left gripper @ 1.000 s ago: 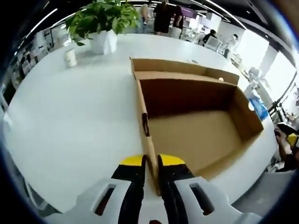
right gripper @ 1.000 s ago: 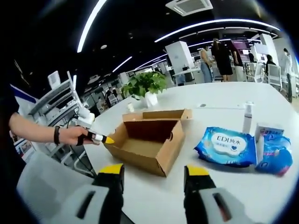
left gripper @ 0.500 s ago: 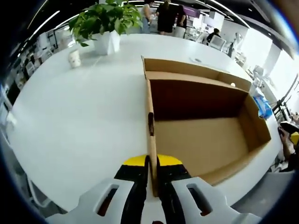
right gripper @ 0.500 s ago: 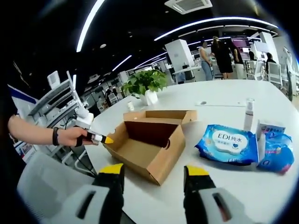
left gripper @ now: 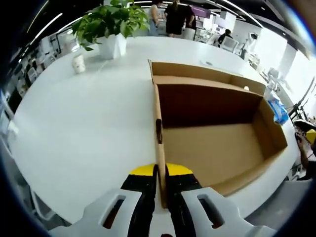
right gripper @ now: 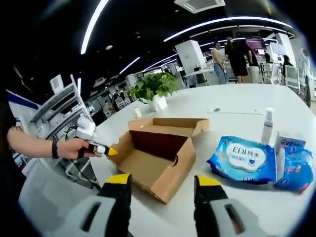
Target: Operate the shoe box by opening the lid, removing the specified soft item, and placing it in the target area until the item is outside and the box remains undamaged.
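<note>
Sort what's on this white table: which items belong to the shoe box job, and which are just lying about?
Belongs to the job:
- open brown cardboard shoe box, inside bare
- left gripper, shut on the box's wall
- right gripper, open
- blue soft wipes pack, lying outside the box

Lying about:
- potted green plant
- white spray bottle
- small white cup

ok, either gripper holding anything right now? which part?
The left gripper is shut on the cardboard box, pinching the top edge of its near side wall. The right gripper is open and holds nothing.
</note>
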Tool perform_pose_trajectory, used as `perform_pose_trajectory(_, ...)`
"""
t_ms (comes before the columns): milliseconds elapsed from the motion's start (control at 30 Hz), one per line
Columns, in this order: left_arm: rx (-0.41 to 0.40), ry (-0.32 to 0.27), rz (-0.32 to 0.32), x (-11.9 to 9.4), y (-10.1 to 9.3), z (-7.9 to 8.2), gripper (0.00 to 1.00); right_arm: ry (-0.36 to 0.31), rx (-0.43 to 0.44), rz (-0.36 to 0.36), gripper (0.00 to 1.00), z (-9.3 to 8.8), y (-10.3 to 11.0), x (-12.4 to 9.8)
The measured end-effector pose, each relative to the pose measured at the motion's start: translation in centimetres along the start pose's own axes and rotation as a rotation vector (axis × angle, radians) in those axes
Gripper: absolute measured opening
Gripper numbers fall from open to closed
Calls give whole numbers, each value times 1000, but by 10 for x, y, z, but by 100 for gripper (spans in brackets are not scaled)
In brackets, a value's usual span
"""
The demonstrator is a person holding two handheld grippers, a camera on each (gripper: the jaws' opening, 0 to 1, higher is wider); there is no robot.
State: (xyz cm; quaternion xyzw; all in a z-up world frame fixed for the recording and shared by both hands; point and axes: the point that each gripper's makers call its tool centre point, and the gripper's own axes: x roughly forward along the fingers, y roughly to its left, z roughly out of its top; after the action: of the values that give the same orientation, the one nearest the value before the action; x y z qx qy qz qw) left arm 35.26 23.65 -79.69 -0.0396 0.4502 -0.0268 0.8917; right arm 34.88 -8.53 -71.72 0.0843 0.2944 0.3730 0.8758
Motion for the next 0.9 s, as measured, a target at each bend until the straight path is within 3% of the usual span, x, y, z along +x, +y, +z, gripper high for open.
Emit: perform_pose_trajectory(900, -33, -4, -5, 1, 1, 1, 4, 4, 4, 21, 48, 41, -32, 56)
